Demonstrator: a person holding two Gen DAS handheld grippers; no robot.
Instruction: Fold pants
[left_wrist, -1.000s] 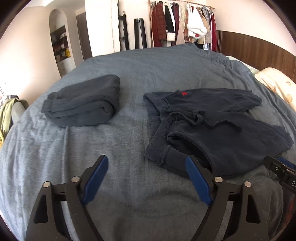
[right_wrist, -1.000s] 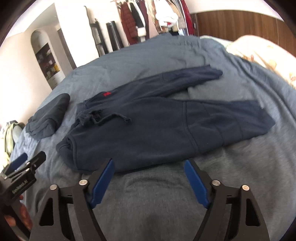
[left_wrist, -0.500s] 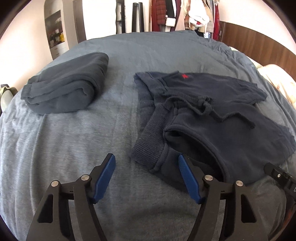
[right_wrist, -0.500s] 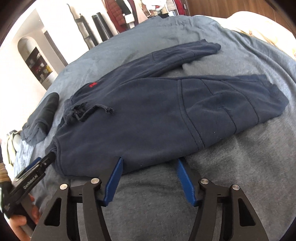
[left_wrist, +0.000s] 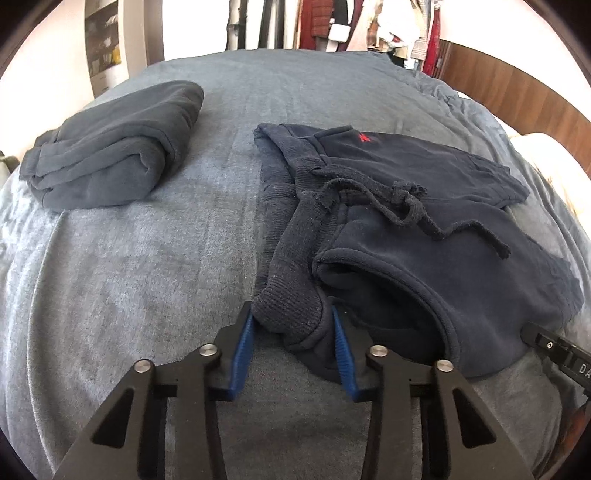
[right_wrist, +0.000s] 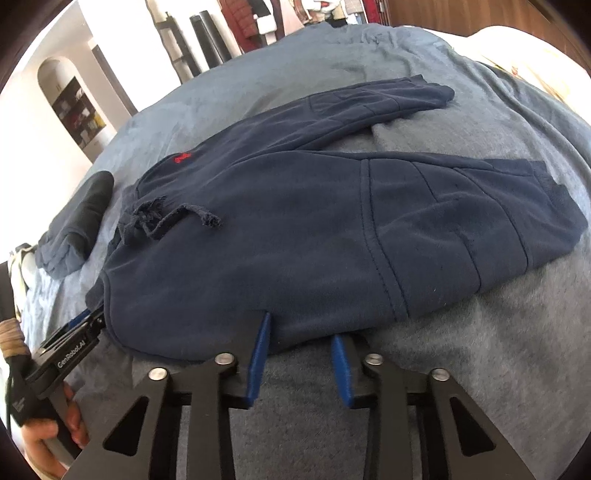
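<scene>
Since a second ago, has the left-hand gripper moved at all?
Yes. The left gripper has moved forward and down to the navy pants lying on the bed; its jaws are closing around the ribbed waistband corner.

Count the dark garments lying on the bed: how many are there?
2. Unfolded navy pants are spread across the bed's middle, a trouser leg toward the headboard; a folded dark garment lies apart on the blanket, beyond the waistband end. None seems hidden.

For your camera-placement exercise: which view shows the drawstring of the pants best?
The left wrist view: the drawstring lies close and central, knot and loose ends clear. The right wrist view shows it smaller, off to the left, its knot bunched.
</scene>
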